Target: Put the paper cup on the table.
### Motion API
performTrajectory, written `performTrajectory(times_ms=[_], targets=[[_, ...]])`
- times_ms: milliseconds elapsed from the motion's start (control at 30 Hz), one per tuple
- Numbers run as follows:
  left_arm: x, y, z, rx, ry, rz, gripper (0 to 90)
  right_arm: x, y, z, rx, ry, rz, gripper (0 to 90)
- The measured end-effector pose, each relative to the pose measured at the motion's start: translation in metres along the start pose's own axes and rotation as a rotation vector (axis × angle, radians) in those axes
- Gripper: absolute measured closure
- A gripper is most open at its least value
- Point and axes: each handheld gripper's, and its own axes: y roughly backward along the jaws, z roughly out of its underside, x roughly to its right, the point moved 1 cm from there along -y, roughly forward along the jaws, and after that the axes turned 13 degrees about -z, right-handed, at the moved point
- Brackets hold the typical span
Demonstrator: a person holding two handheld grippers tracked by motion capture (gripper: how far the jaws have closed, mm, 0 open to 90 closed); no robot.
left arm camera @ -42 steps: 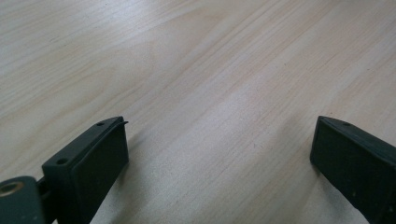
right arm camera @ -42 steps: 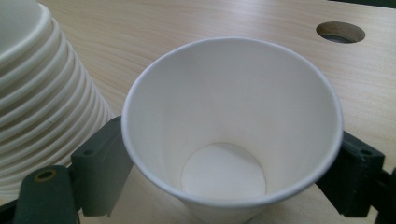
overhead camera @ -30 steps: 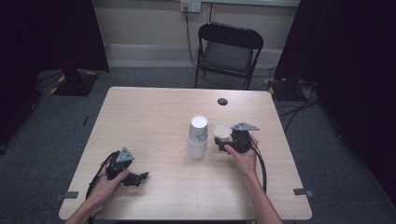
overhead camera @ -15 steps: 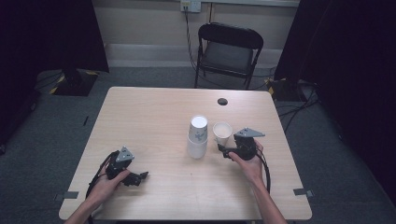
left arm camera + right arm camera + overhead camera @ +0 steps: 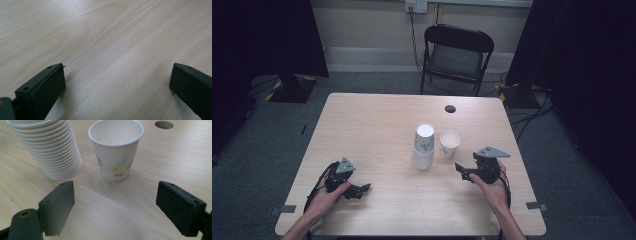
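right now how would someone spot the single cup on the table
On the wooden table, find the tall stack of cups near the middle. The single cup stands upright just right of it, apart from it, open end up, with a flower print on its side.

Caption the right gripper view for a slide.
Open right tongs face a single paper cup beside the cup stack.

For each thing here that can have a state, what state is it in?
Single paper cup: upright, mouth up, empty, free of both grippers.
Cup stack: nested, standing mouth down, beside the single cup.
Right hand-held gripper: open, short of the cup.
Left hand-held gripper: open over bare table.
Folding chair: unfolded, unoccupied.
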Motion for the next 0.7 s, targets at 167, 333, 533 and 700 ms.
performTrajectory(times_ms=[167,333,533,700], targets=[[0.0,0.0,0.0,0.0,-0.002,-0.001,0.0,0.003,0.01,0.02,-0.031,-0.039,0.037,14.8],[0.0,0.0,0.0,0.0,-0.001,-0.001,0.0,0.004,0.02,0.037,-0.062,-0.055,0.062,14.8],[0.0,0.0,0.0,0.0,-0.001,-0.001,0.0,0.005,0.027,0.055,-0.107,-0.065,0.09,14.9],[0.0,0.0,0.0,0.0,-0.001,-0.001,0.0,0.005,0.022,0.064,-0.14,-0.071,0.121,14.2]])
